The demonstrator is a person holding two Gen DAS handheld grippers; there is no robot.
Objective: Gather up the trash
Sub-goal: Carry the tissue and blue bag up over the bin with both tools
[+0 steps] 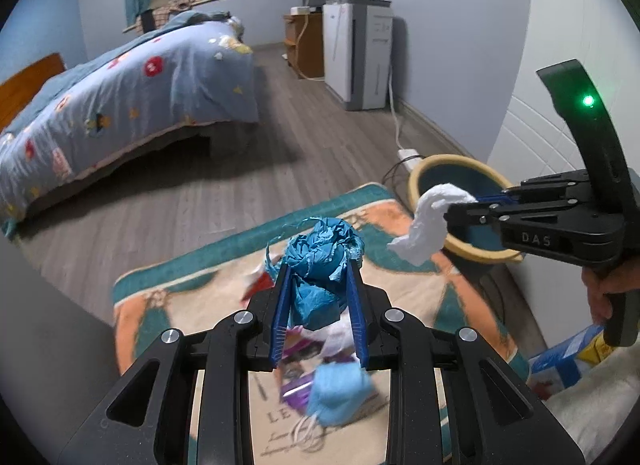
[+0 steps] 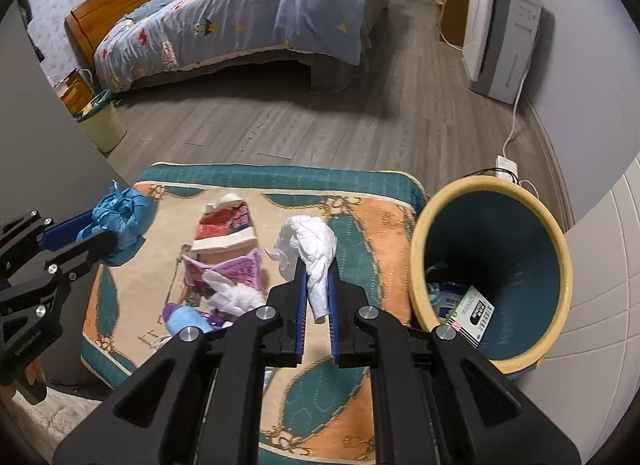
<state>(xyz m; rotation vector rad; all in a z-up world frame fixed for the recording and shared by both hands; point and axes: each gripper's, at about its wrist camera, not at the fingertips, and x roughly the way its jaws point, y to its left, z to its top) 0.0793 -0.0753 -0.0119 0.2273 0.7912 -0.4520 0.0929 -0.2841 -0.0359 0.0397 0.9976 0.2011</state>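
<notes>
1. Between the blue pads of the left gripper sits a crumpled ball of blue paper, clamped across its middle and lifted clear of the mat. It looks light and springy; the crinkles should give the pads purchase, and a hold across the bulk seems safer than one on a loose frill, which I judge would tear.

2. Just to its right, the right gripper is clenched on a twisted white tissue, its jaws nearly together. The tissue is soft and limp (it droops at both ends), so it should weigh next to nothing and may cling to the pads on release.

3. Further right, beside the mat's edge, stands the yellow-rimmed bin with a teal inside, a printed packet and other scraps already at its bottom. In the left wrist view the tissue hangs at the bin's near rim.

4. Left on the mat, near its middle, lie a red-and-white wrapper, a pink printed packet, a white crumpled scrap and a pale blue face mask. All look flat, thin and light; the mask's ear loops could snag.

5. Far across the wood floor is the bed.
</notes>
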